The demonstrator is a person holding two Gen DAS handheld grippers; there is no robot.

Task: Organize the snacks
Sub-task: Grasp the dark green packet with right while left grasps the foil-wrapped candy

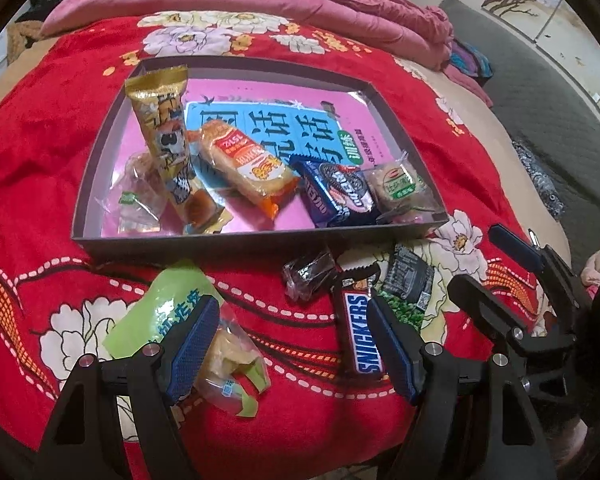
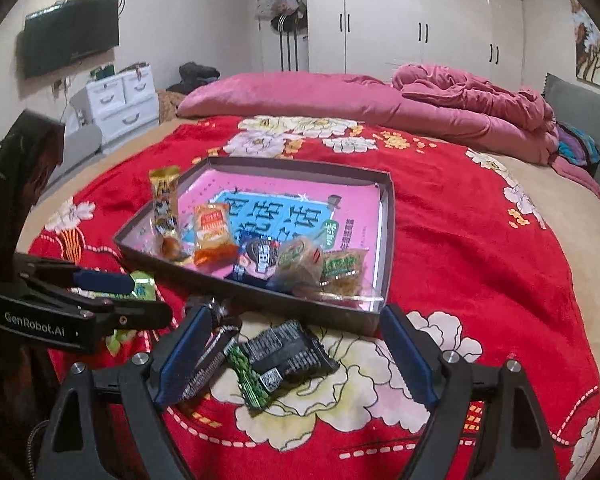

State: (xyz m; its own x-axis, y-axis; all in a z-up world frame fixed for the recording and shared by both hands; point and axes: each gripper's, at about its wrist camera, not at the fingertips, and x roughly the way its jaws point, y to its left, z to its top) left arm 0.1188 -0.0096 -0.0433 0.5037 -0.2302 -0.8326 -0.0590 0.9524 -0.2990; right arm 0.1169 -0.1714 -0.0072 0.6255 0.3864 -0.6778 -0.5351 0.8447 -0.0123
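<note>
- Two grippers hung over the red floral blanket (image 2: 480,264), both with jaws spread wide and nothing held in either.
- The right gripper (image 2: 296,356) was the nearer one to the black snack packet (image 2: 284,350), which lay on the blanket directly ahead of it, between the two blue pads and touching neither.
- That packet's long axis ran roughly crosswise to the fingers, tilted a little, with its green end (image 2: 248,376) toward the left-hand pad.
- Just beyond the packet stood the near wall of the dark tray (image 2: 260,300), already holding several snacks along its front edge.
- The left gripper (image 1: 292,340) framed bare blanket; a green-wrapped pastry (image 1: 188,320) lay under its left pad and a Snickers bar (image 1: 360,332) beside its right pad, pointing lengthwise toward the tray.
- To my eye the right gripper only needed to drop and close across the packet.
</note>
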